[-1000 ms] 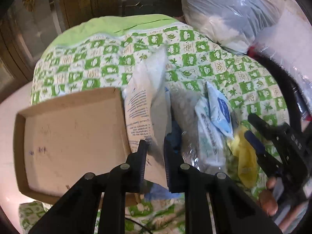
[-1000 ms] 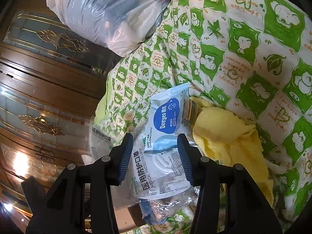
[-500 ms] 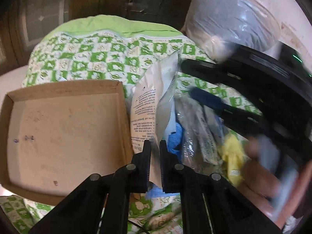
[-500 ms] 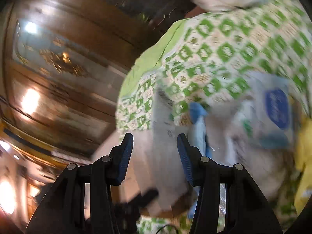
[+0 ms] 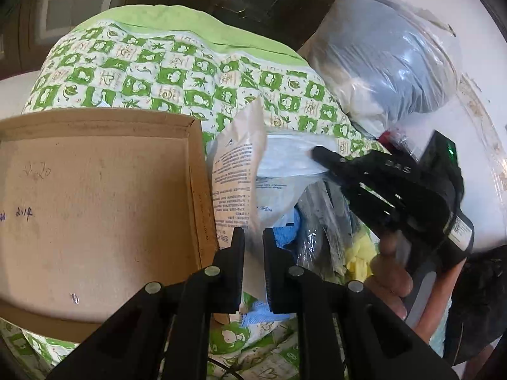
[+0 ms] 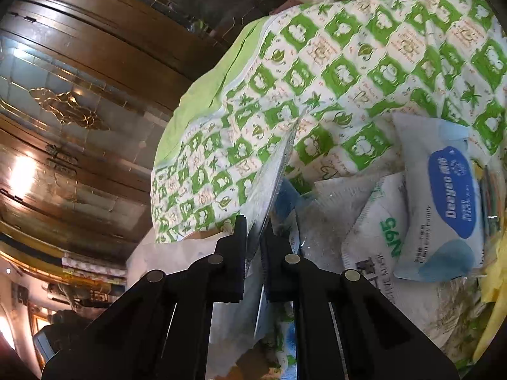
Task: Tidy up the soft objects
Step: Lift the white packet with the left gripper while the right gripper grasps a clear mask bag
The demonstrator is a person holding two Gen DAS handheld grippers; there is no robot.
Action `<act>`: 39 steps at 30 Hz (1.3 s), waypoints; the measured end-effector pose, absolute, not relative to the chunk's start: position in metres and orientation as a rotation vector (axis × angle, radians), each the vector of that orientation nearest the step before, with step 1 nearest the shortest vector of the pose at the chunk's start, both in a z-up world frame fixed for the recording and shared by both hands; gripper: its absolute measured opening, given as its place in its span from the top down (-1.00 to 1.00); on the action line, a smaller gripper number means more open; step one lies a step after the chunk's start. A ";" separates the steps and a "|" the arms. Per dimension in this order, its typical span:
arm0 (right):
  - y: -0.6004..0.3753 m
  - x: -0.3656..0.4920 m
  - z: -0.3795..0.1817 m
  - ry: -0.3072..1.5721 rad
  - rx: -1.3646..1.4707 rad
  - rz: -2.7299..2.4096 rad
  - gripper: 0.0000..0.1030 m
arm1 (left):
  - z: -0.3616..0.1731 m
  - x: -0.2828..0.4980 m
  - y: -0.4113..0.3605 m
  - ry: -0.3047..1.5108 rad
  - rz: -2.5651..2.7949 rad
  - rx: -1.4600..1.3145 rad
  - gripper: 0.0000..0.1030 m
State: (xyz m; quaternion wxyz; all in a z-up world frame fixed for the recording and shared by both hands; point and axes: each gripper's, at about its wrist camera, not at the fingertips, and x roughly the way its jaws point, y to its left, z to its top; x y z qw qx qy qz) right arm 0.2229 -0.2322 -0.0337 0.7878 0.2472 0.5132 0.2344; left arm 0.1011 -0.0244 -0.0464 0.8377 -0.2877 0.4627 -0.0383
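Mask packet [image 5: 240, 171] is pinched by both grippers; left gripper [image 5: 253, 240] jaws are opening, right gripper [image 6: 253, 231] jaws closing; cardboard tray [image 5: 193, 158] holds nothing, pile [image 6: 412, 221] remains unsorted.

Right gripper [image 6: 253, 237] closing on thin packet edge [image 6: 279, 171]; wipes pack [image 6: 443, 202] beside.

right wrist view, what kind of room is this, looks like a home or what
Probably a home, likely a bedroom or living room: a green-and-white patterned quilt serves as the work surface, dark wooden doors with gilt-trimmed glass stand behind it, and a bulging plastic bag of textiles sits nearby.
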 end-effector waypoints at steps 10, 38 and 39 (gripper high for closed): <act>-0.263 0.204 -0.008 0.929 0.667 0.503 0.92 | -0.050 0.097 -0.015 0.986 -0.097 -0.679 0.40; -0.230 0.191 -0.038 1.088 0.600 0.738 0.93 | -0.039 0.145 -0.049 1.094 -0.035 -0.498 0.11; -0.231 0.193 -0.042 1.106 0.625 0.749 0.93 | -0.039 0.143 -0.053 1.091 -0.032 -0.475 0.10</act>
